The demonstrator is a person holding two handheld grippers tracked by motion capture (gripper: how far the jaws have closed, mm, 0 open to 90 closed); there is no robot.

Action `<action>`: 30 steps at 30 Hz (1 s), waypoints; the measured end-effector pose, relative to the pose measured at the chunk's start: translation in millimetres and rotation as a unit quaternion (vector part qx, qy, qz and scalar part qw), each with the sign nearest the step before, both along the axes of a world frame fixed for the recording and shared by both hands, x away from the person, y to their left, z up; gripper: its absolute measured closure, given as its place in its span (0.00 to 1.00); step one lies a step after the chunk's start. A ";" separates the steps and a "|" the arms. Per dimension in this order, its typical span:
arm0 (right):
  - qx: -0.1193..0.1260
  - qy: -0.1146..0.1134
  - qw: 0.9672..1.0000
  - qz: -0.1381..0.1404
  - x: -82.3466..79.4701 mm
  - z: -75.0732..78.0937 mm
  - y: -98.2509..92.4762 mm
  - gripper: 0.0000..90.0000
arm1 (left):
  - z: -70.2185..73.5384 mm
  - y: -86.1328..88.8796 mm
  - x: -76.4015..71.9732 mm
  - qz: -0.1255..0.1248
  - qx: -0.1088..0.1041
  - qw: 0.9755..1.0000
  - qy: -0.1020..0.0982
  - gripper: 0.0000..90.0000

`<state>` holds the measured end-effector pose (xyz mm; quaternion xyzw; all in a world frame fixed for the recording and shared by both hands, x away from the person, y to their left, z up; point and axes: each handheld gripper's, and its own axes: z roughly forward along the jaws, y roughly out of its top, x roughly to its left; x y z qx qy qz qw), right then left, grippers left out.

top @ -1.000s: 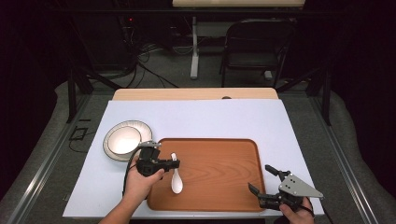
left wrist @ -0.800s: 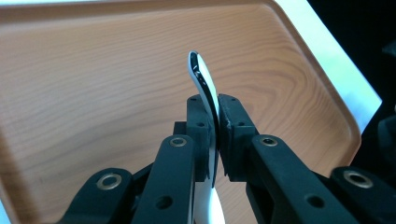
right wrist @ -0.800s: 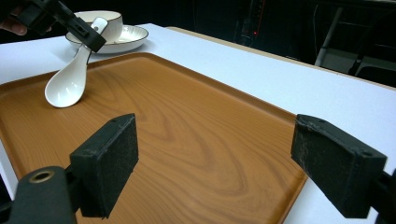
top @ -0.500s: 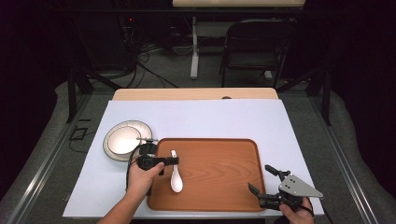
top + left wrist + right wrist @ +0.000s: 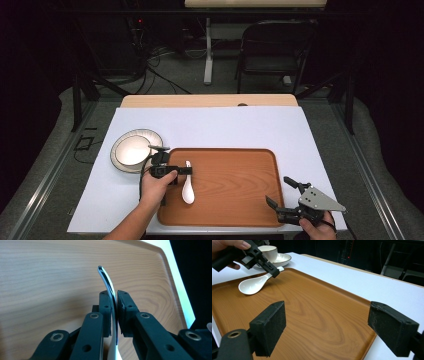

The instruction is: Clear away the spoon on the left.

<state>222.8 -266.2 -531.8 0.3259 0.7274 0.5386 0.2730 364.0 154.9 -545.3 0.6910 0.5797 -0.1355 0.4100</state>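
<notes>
a white ceramic soup spoon (image 5: pixel 187 186) lies on the left part of a wooden tray (image 5: pixel 235 200), its bowl toward the person's side and its handle pointing away across the tray. the left gripper (image 5: pixel 186 170) has its two black jaws clamped on that handle, which the left gripper view shows as a thin curved edge (image 5: pixel 110 293) pinched between the pads (image 5: pixel 126 307) with its tip rising past them over the wood grain (image 5: pixel 45 282). in the right gripper view the spoon's bowl (image 5: pixel 252 285) rests on the tray surface while the left gripper (image 5: pixel 273 271) comes at the handle from the tray's left side, held by a hand (image 5: pixel 227 246). in the high view the person's left hand (image 5: pixel 157 185) wraps the gripper body just beside the tray's left rim. beyond that rim, on the white table cover (image 5: pixel 210 127), a round plate (image 5: pixel 131 151) sits close to the tray's far left corner; the right gripper view shows a small white bowl with a dark rim (image 5: pixel 268 251) standing on that plate (image 5: pixel 283 258). the right gripper (image 5: pixel 284 194) hangs over the tray's near right corner, held by the right hand (image 5: pixel 312 230), with a grey three-cornered plate on top, and its jaws stand wide apart with nothing between them (image 5: pixel 325 327). behind the table stands a dark folding chair (image 5: pixel 272 47) on a grey floor.
</notes>
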 end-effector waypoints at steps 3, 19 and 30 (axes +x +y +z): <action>0.001 0.000 1.000 -0.001 -0.2 0.0 -0.4 0.16 | -3.6 1.7 1.6 0.004 -0.005 1.000 0.007 0.91; 0.002 0.001 1.000 0.000 -0.4 0.0 0.1 0.16 | -8.5 5.0 1.3 0.013 0.014 1.000 0.012 0.86; 0.002 0.001 1.000 0.000 -0.6 0.1 -0.1 0.16 | -6.8 8.2 0.3 0.021 0.029 0.999 0.008 0.80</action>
